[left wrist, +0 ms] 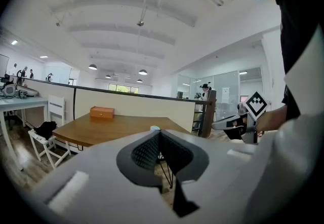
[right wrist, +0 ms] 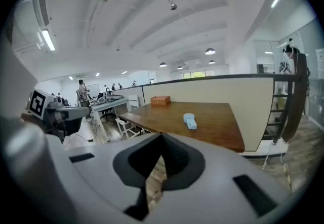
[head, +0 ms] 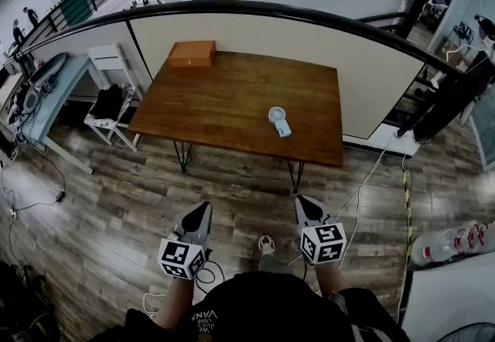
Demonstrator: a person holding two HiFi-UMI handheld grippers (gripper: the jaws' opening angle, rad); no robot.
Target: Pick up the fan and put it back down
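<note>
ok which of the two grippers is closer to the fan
The right gripper: the fan lies right of centre on the table, almost straight ahead of it, while the left gripper sits farther to the left. Both are shut and empty.

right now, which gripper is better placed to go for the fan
Right. The fan lies on the table's right half, more in line with the right gripper than the left gripper. Both are shut, empty and short of the table.

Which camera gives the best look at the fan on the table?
The head view: the fan lies whole, seen from above, on the wooden table. The right gripper view shows it at a low angle; the left gripper view, just its top.
</note>
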